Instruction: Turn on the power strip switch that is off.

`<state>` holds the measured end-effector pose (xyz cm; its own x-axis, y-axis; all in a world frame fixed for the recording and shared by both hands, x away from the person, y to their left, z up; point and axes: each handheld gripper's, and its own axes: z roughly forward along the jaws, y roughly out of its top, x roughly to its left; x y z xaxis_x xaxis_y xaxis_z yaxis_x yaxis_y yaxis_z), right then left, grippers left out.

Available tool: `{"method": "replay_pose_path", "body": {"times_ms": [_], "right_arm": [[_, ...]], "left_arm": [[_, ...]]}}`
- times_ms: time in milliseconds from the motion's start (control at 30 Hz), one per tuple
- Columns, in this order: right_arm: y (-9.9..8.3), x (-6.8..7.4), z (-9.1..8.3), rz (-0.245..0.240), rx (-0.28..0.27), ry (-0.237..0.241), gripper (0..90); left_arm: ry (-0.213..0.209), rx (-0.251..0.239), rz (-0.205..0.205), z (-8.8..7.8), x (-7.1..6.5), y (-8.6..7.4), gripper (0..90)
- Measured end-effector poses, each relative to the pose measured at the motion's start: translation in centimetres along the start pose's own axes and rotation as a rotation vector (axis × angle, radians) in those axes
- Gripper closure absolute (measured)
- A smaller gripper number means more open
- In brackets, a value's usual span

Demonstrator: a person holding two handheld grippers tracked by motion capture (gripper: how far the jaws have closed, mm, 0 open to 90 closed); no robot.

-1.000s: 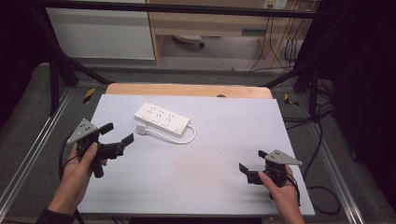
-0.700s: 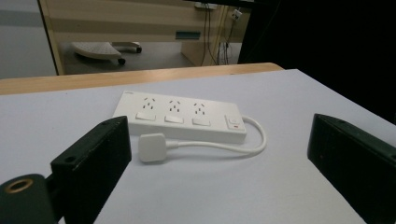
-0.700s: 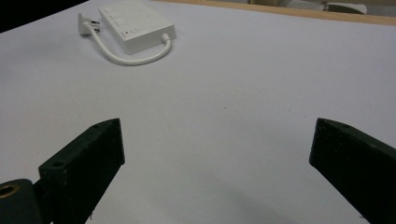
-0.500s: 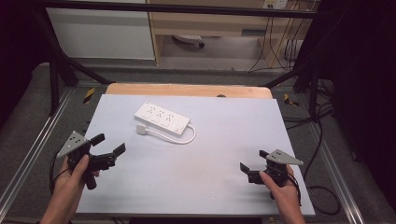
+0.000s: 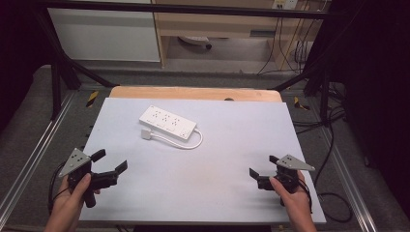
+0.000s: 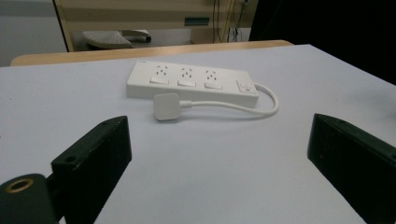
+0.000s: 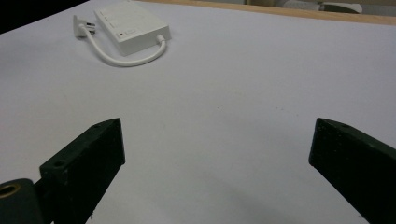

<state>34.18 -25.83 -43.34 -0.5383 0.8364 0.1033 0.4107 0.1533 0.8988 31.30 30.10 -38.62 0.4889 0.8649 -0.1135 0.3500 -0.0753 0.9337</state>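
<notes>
Jaws of both grippers stood spread, gripping nothing. Left gripper (image 5: pixel 107 166) faced the plug (image 6: pixel 166 105) straight ahead, nearer than the right gripper (image 5: pixel 263 171); behind lay the power strip (image 5: pixel 168 123), long axis slanting across the table (image 5: pixel 232 145).

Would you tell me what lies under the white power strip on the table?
The power strip lies flat on the pale table top, its plug and looped cable beside it. The surface directly beneath it is covered, so anything there is hidden.
</notes>
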Motion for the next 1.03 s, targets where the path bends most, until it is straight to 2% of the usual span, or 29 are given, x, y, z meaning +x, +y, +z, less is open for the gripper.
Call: {"method": "replay_pose_path", "body": {"times_ms": [233, 433, 633, 733, 767, 800, 900, 933, 1000, 1033], "right_arm": [[0.0, -0.1, 0.0, 0.005, -0.001, -0.002, 4.0], [0.0, -0.1, 0.0, 0.004, -0.001, -0.005, 4.0], [0.0, -0.2, 0.0, 0.003, 0.000, -0.009, 3.9], [-0.1, -0.3, 0.1, -0.002, 0.009, -0.013, 3.9], [-0.1, -0.3, 0.1, -0.002, 0.009, -0.013, 3.9], [-0.2, -0.3, 0.2, 0.000, 0.029, -0.027, 3.9], [-0.4, -0.5, 0.4, 0.002, 0.048, -0.032, 3.9], [-0.6, -0.6, 0.6, 0.007, 0.074, -0.055, 3.9], [-1.0, -0.8, 1.1, 0.005, 0.118, -0.084, 3.6], [-1.0, -0.8, 1.1, 0.005, 0.118, -0.084, 3.6]], "left_arm": [[0.008, 0.011, 0.002, 0.1, -0.1, -1.4, 6.4], [0.008, 0.012, -0.027, 0.5, 0.0, -2.7, 6.7], [-0.003, 0.051, -0.033, 1.1, -0.2, -4.0, 7.1], [-0.027, 0.097, -0.005, 1.4, -1.0, -4.6, 7.2], [-0.027, 0.097, -0.005, 1.4, -1.0, -4.6, 7.1], [-0.030, 0.115, 0.014, 1.6, -1.4, -4.8, 6.7], [-0.034, 0.141, 0.021, 2.0, -1.7, -4.9, 6.8], [-0.031, 0.156, 0.026, 2.5, -1.9, -4.8, 7.0], [-0.031, 0.157, 0.026, 2.7, -2.0, -4.8, 8.1], [-0.032, 0.161, 0.027, 2.9, -2.1, -4.7, 8.1]]}}
